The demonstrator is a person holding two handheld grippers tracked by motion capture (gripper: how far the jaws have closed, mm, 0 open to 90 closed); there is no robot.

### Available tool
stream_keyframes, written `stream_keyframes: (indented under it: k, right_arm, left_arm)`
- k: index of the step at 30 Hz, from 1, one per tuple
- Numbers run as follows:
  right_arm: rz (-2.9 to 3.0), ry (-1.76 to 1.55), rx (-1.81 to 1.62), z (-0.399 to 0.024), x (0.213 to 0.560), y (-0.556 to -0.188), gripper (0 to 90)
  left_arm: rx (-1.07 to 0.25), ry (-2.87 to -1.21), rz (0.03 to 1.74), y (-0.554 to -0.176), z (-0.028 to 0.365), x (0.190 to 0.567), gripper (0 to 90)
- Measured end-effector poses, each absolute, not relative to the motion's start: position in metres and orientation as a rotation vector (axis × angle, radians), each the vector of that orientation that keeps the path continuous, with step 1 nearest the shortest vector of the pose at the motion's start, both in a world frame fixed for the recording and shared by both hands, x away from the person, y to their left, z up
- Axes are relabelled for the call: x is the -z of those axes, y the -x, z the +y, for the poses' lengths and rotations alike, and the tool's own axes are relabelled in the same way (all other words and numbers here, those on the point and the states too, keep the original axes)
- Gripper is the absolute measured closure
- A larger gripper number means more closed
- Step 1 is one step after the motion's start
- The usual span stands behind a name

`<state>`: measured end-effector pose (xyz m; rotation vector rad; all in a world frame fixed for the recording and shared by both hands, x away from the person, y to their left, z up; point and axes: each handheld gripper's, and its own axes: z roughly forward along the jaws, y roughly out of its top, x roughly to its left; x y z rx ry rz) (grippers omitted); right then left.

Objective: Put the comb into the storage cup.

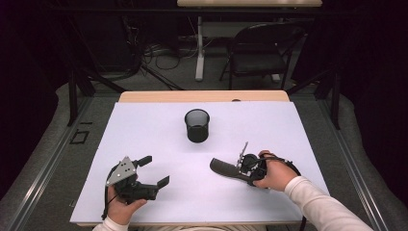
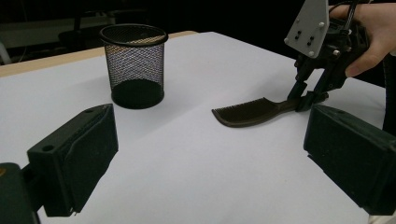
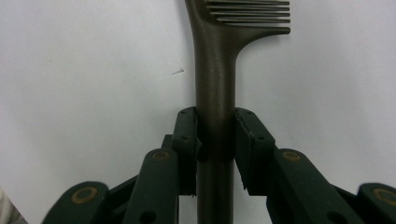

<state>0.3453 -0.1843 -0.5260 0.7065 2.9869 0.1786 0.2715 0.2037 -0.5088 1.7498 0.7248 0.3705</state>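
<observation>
In your right gripper view the comb [image 3: 215, 88] is cut off twice: its teeth run out past the top edge, and the end of its handle drops out of the bottom, between the right gripper [image 3: 216, 140] pads. In the high view your right hand [image 1: 274, 174] covers most of that gripper (the comb's handle end goes under it too). The left gripper [image 2: 205, 158] view crops both its jaws at the bottom edge.
</observation>
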Motion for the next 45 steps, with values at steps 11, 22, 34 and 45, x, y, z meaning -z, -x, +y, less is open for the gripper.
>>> stream_keyframes:
  k: [11,22,34,45]
  right_arm:
    - [2.984,-0.701,-0.164,-0.1835,0.5258,-0.3448,72.2]
    - [2.979,-0.693,-0.162,-0.1830,0.5257,-0.3444,72.3]
    - [2.977,-0.712,-0.171,-0.1831,0.5246,-0.3433,72.5]
    - [2.964,-0.729,-0.202,-0.1855,0.5180,-0.3421,72.5]
  left_arm:
    - [-0.372,-1.752,0.726,-0.2715,0.2037,0.5088,3.2]
    - [-0.371,-1.753,0.726,-0.2714,0.2036,0.5088,3.2]
    - [-0.374,-1.751,0.728,-0.2715,0.2036,0.5089,3.2]
    - [-0.372,-1.751,0.730,-0.2717,0.2037,0.5090,3.2]
